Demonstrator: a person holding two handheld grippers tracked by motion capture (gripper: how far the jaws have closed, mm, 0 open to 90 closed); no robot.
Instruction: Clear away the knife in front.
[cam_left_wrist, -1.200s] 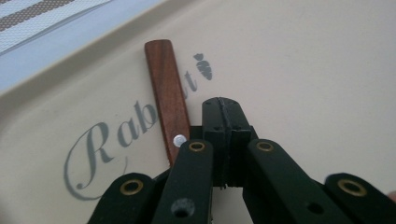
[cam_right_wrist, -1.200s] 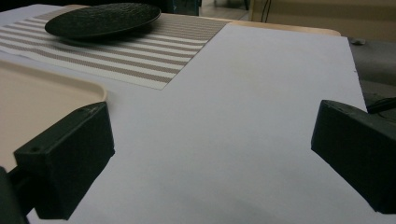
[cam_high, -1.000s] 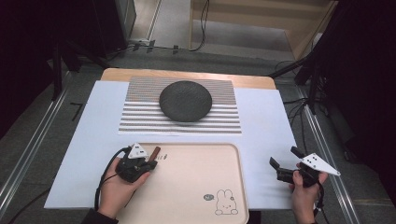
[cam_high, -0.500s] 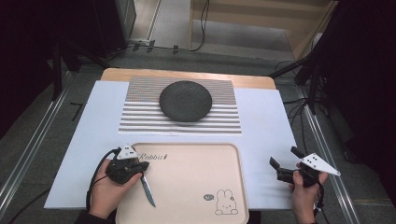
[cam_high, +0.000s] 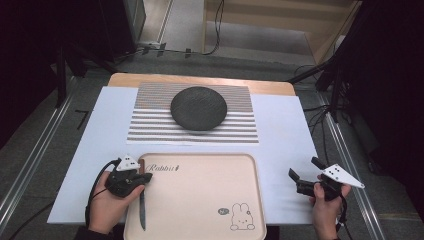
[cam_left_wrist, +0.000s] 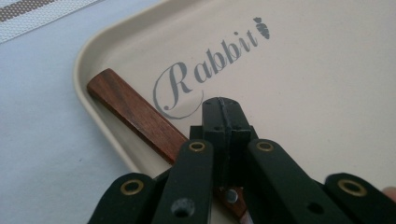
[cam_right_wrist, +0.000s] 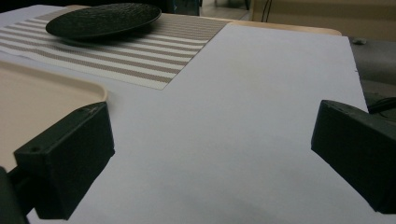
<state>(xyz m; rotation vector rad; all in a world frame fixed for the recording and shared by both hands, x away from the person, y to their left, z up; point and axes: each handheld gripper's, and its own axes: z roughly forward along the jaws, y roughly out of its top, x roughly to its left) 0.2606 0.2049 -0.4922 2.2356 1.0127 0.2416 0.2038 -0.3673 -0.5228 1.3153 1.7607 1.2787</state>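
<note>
Knife with brown wooden handle and thin metal blade (cam_high: 142, 200) lies flat in the beige rectangular plastic tray with "Rabbit" print (cam_high: 200, 159), along the tray's left rim, handle toward the far-left corner, blade pointing to the near edge. In the left gripper view the handle (cam_left_wrist: 135, 112) runs from the tray's corner down under the jaws; a rivet on it shows just below them. Left gripper (cam_high: 146, 176) sits over the handle near the tray's far-left corner, jaws pressed together with nothing between the tips; the closed tips sit above and just to one side of the handle. Whether they touch the wood cannot be told. Person's left hand (cam_high: 107, 200) holds it at the worktop's near-left edge.

Right gripper (cam_high: 293, 174) is well apart from the knife, past the tray's right rim over the white sheet (cam_high: 280, 125) near the worktop's near-right corner, jaws spread wide, nothing between them. Right hand (cam_high: 326, 205) holds it low over the sheet.

Round black textured plate (cam_high: 198, 107) sits on the brown-and-white striped placemat (cam_high: 150, 125) at the far middle of the worktop, beyond the tray.
</note>
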